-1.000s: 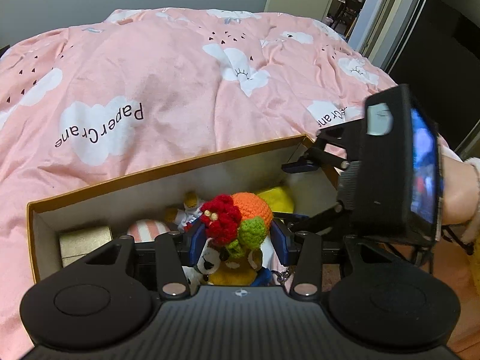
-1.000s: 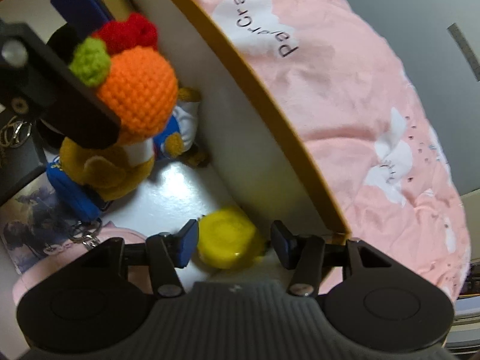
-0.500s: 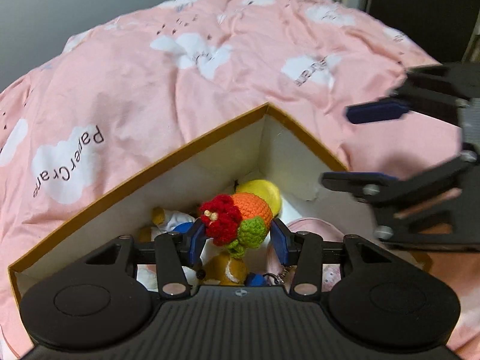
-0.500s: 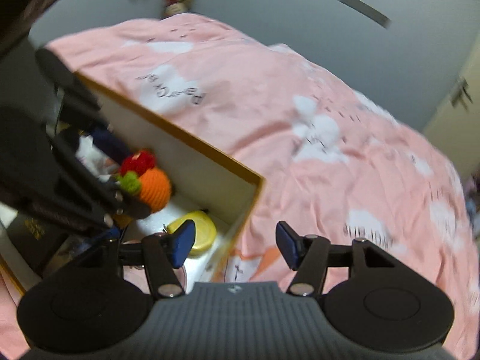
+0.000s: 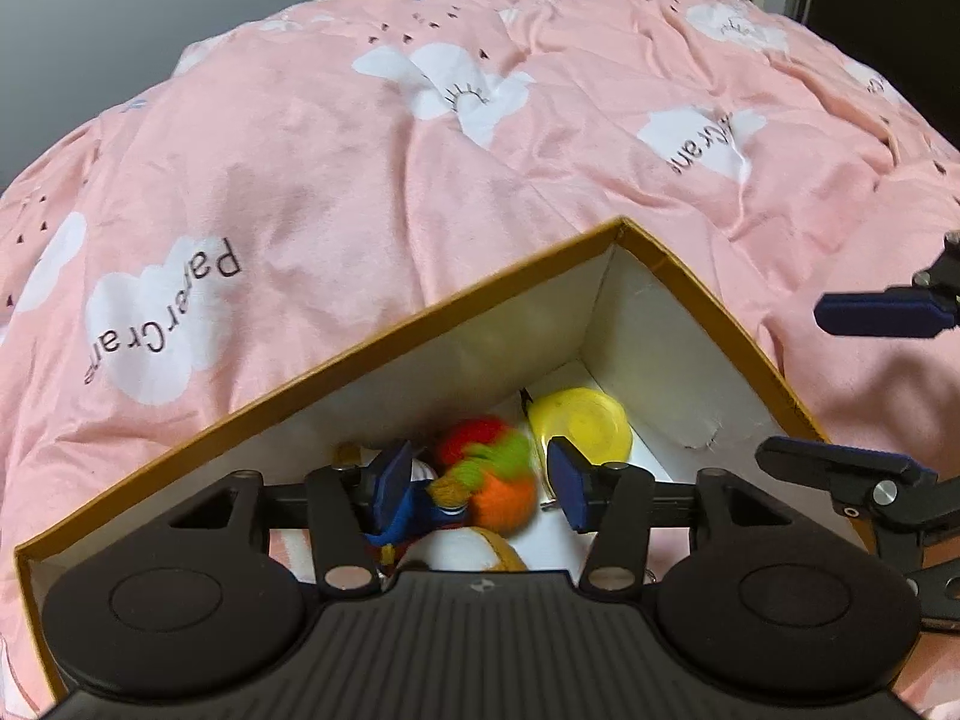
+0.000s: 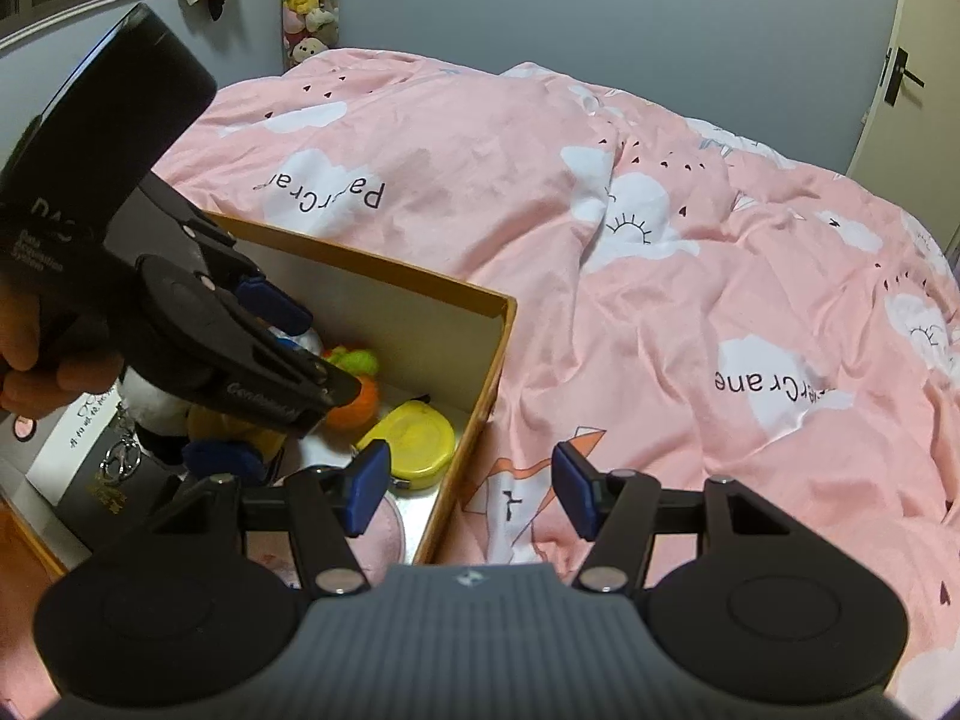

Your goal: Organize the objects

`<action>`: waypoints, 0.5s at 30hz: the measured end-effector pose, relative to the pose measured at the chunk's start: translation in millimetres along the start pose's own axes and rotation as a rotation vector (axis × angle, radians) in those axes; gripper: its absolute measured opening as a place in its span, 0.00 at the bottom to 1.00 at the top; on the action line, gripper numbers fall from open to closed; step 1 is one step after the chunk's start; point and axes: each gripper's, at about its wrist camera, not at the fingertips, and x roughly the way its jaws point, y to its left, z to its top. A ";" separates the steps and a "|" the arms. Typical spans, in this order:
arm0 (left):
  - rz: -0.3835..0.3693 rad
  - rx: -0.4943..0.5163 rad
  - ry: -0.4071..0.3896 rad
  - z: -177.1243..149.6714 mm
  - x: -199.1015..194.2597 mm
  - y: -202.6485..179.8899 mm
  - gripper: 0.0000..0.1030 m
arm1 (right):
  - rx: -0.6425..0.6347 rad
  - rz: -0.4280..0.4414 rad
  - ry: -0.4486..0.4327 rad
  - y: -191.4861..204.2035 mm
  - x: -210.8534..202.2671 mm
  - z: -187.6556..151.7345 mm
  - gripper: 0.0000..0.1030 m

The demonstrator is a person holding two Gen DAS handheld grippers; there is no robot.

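Partly blurred, my crocheted toy (image 5: 486, 480) lies between the left gripper's (image 5: 477, 483) spread jaws. It shares the box (image 5: 708, 294) with a yellow lid (image 5: 582, 426); my right gripper (image 6: 468, 489) gapes empty.

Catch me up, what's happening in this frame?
A person is sorting toys into an open cardboard box with a brown rim that sits beside a pink cloud-print duvet. The left gripper is down inside the box, jaws open around a crocheted doll with an orange, red and green top; the doll looks blurred, likely just let go. A yellow round lidded container lies in the box corner. The right gripper hovers open and empty over the box's edge.
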 end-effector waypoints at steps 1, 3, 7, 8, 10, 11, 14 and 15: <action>0.001 -0.010 -0.011 -0.3 -4.2 1.7 0.57 | 0.004 0.000 -0.003 0.3 -1.7 -0.1 0.59; -0.001 -0.029 -0.044 -1.8 -18.5 5.5 0.57 | 0.017 0.005 -0.008 0.3 -4.7 0.7 0.59; -0.004 -0.057 -0.147 -10.6 -63.5 10.1 0.57 | 0.065 0.032 -0.026 2.9 -21.2 2.1 0.61; 0.003 -0.066 -0.182 -14.7 -79.3 11.3 0.57 | 0.082 0.042 -0.035 4.4 -28.3 2.6 0.64; 0.018 -0.077 -0.245 -23.3 -107.2 12.2 0.57 | 0.110 0.056 -0.048 8.0 -41.5 3.8 0.65; 0.032 -0.085 -0.275 -28.3 -122.4 12.4 0.57 | 0.126 0.068 -0.059 10.8 -50.5 4.6 0.66; 0.077 -0.107 -0.345 -44.7 -161.4 12.5 0.57 | 0.150 0.094 -0.098 21.9 -76.6 5.1 0.71; 0.100 -0.115 -0.364 -50.9 -174.9 12.4 0.57 | 0.154 0.097 -0.113 27.3 -86.9 4.8 0.73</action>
